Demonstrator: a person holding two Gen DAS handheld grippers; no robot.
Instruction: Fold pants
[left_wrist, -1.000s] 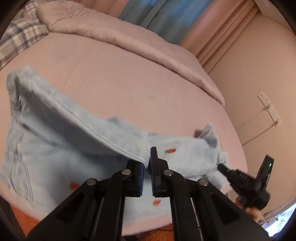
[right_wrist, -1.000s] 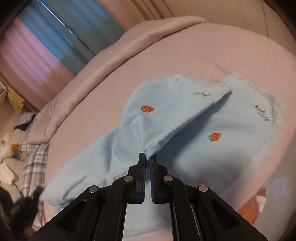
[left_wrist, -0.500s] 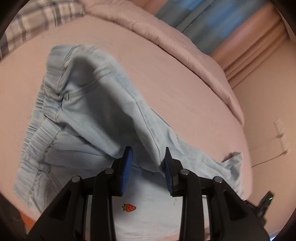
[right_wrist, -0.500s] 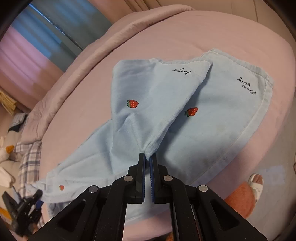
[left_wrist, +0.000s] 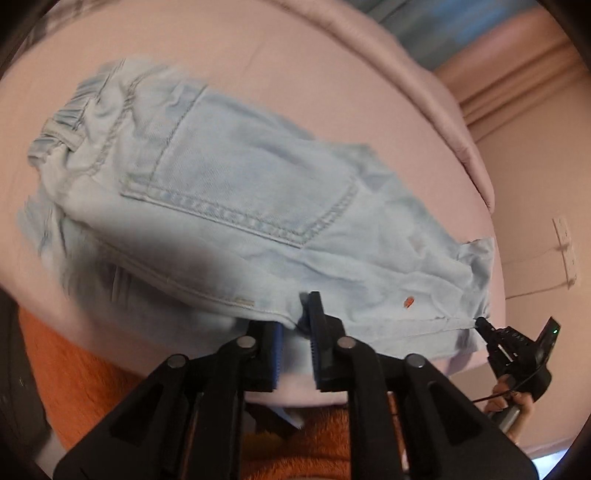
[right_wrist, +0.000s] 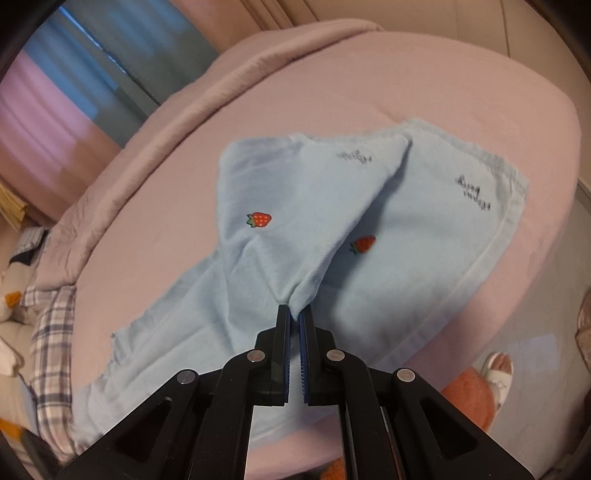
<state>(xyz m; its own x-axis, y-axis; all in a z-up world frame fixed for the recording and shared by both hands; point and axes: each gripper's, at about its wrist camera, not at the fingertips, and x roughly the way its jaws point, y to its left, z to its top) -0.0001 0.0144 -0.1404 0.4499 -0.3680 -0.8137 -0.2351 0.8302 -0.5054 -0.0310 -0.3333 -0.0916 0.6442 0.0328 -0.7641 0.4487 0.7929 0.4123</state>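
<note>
My left tongs (left_wrist: 295, 332) sit at the near edge of the bed (left_wrist: 295, 74), their jaws opening at a narrow gap; the hem edge of the pants (left_wrist: 258, 192) lies right at the tips, and I cannot tell whether the pads still press it. The pants are light blue denim, spread on the pink sheet, with the elastic waistband (left_wrist: 70, 125) toward 10 o'clock and a back pocket (left_wrist: 251, 177) facing up in the middle.

My right tongs (right_wrist: 294, 317) are pinched shut on a fold of the pants (right_wrist: 303, 229), lifting it into a small peak at the near edge. From there one leg lies over the other toward 1 o'clock. Two red strawberries (right_wrist: 259, 220) show on the cloth, with dark lettering (right_wrist: 474, 192) near the far hem.

In the left view the right tongs (left_wrist: 484, 325) appear at 4 o'clock, at the corner of the fabric. A rolled pink quilt (right_wrist: 155, 129) runs along the far side of the bed. Plaid bedding (right_wrist: 48, 332) lies at 9 o'clock, curtains (right_wrist: 92, 62) hang at 11 o'clock, a slipper (right_wrist: 496, 369) sits on the floor at 4 o'clock. Orange cloth (left_wrist: 74, 369) fills the space below the left tongs.
</note>
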